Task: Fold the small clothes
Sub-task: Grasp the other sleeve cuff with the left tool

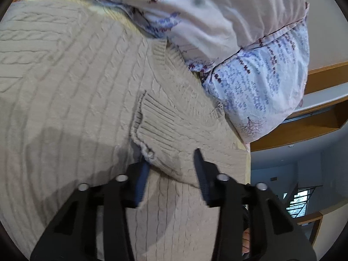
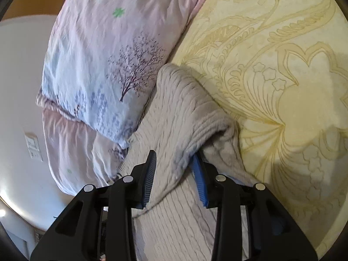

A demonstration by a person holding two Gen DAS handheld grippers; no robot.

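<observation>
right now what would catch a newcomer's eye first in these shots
The beige cable-knit sweater fills the left view, its ribbed cuff lying just ahead of the left tool. In the right view a bunched fold of the knit sits between the right tool's blue pads. A tree-print pillow lies beside it on the yellow sheet.

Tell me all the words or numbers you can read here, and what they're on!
None: no words, numbers or signs show in either view.
The pillow has only printed trees and a green clover.
The sweater shows no label.
The sheet has only a swirly flower pattern.
</observation>
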